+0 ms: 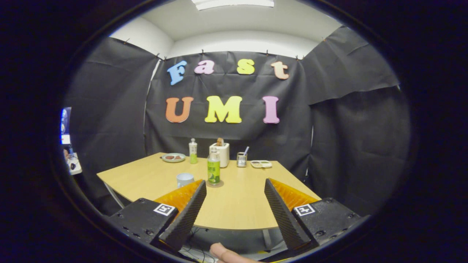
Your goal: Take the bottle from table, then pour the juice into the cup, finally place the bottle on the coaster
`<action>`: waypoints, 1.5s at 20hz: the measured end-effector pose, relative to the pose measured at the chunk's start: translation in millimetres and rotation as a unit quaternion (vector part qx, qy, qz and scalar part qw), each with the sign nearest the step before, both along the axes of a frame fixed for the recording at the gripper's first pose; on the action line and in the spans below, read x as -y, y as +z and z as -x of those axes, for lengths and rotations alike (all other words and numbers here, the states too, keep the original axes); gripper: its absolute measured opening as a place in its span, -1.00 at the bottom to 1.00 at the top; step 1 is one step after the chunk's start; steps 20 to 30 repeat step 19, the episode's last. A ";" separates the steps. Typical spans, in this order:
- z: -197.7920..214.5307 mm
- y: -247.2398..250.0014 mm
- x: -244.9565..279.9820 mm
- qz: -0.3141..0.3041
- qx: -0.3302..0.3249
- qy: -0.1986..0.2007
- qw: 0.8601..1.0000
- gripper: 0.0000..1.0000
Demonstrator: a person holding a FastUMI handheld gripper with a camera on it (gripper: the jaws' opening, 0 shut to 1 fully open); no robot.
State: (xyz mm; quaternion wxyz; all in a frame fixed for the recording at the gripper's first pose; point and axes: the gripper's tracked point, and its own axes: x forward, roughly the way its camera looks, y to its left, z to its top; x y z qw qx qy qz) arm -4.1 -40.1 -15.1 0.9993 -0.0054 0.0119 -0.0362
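While the tool (234, 186) hovers level at the near edge of the surface (237, 204), fingers spread wide and holding nothing, two bottles stand beyond: the green-labelled juice bottle (214, 170) on a coaster (215, 184) at eleven o'clock of the fingers, one cup (184, 179) beside it. A fingertip (225, 254) shows below. Its label is unreadable.

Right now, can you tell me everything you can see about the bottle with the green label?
The bottle looks like clear plastic, with a pale cap, a green label around its lower half and a see-through upper part. It stands upright on a round coaster on the wooden table, just right of the white cup. Nothing grips it: the gripper is open, its fingers short of the bottle and apart from it.
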 end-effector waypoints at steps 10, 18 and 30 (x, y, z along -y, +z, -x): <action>-8.0 -4.2 5.7 -0.001 -0.024 -0.002 1.000 1.00; -11.3 -8.5 5.6 -0.006 -0.037 0.007 0.999 1.00; -12.1 -8.8 7.3 -0.006 -0.038 0.006 0.999 1.00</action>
